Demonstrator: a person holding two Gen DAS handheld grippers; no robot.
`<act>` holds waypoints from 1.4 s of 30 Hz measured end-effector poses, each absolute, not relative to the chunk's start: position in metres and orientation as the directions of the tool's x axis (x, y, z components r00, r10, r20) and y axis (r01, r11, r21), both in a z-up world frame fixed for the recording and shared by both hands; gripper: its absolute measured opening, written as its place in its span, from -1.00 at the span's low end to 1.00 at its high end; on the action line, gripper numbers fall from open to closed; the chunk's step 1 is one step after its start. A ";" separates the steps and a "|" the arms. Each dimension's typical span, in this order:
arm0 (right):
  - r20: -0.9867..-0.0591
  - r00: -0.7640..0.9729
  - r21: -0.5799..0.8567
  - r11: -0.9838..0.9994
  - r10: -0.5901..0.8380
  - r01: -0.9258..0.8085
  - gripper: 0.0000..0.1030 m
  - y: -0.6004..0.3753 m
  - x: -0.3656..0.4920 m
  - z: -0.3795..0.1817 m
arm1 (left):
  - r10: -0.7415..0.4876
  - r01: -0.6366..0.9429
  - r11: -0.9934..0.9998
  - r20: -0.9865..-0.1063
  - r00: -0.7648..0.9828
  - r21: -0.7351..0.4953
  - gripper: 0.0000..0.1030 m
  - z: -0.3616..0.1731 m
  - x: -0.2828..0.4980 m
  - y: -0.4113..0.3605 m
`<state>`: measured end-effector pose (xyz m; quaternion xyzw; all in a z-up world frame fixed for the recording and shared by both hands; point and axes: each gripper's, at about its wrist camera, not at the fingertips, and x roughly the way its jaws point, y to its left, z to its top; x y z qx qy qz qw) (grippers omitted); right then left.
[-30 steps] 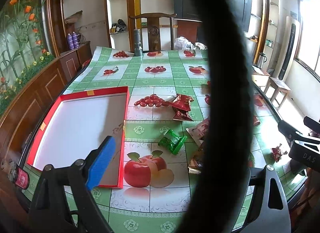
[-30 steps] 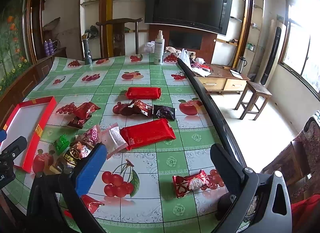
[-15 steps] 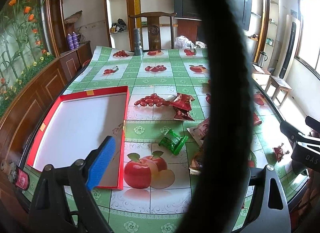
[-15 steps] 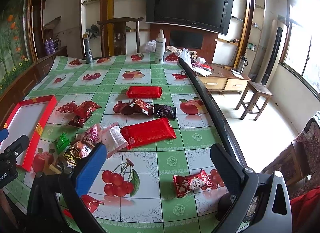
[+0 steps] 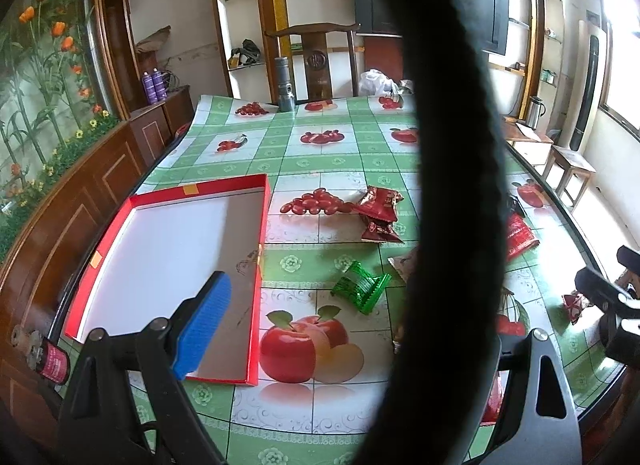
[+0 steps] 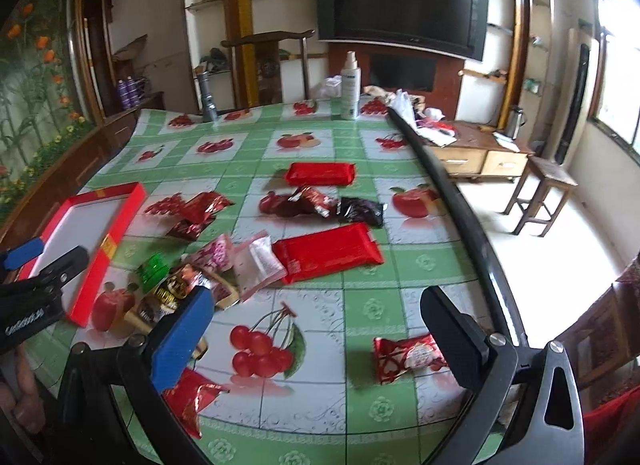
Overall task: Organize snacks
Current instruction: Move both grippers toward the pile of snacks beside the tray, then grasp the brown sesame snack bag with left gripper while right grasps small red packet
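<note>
My left tool [image 5: 352, 349] and right tool [image 6: 316, 329] both hover released over the worktop's [image 6: 360, 137] near edge; snack packets [image 6: 326, 253] lie loose beside the red tray [image 5: 262, 225].

A big black TV [image 6: 400, 1] hangs on the wall. A white spray bottle [image 6: 350, 86] stands at the far end of the worktop [image 6: 360, 305]. A wooden stool [image 6: 540, 193] sits on the floor

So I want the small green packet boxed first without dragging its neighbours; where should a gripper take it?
Grip the green packet across its puffy middle, coming straight down from above. It lies flat on the tablecloth with crimped ends, and its box-side edge is clear, while other wrappers crowd its far side. The red box sits alongside.
</note>
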<state>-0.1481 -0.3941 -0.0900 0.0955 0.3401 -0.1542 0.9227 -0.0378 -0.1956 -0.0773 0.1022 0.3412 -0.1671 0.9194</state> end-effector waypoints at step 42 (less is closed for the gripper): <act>-0.737 0.665 0.244 0.965 0.122 0.093 0.75 -0.385 -0.153 -0.138 | -0.332 0.629 0.775 -0.808 0.487 0.061 0.35 -0.151 -0.021 -0.262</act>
